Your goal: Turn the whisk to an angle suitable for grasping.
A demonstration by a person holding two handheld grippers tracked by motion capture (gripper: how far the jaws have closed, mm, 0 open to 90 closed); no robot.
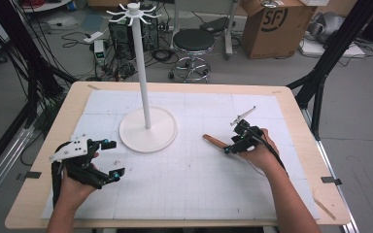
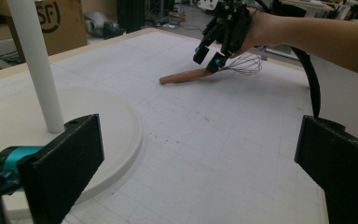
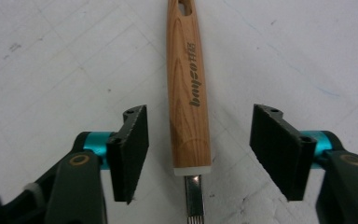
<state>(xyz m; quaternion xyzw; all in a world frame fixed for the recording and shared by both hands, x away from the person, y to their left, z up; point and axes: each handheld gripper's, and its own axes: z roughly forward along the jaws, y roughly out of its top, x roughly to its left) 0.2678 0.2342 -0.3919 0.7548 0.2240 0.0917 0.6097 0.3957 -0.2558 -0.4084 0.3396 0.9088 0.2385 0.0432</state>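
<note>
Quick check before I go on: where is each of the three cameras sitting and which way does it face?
High view: above the person's side of the table, looking forward and down; both forearms, left gripper and right gripper show.
Left gripper view: rides the left gripper, facing across the table past the white stand toward the other hand; its own open jaws show.
Right gripper view: rides the right gripper, looking straight down at the whisk between its open jaws.
Shared: all three show the whisk's wooden handle.

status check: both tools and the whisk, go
Right tool open, jaws straddling the whisk handle, not clamped. Left tool open, idle beside the white stand. Whisk flat on the mat; nothing blocking.
</note>
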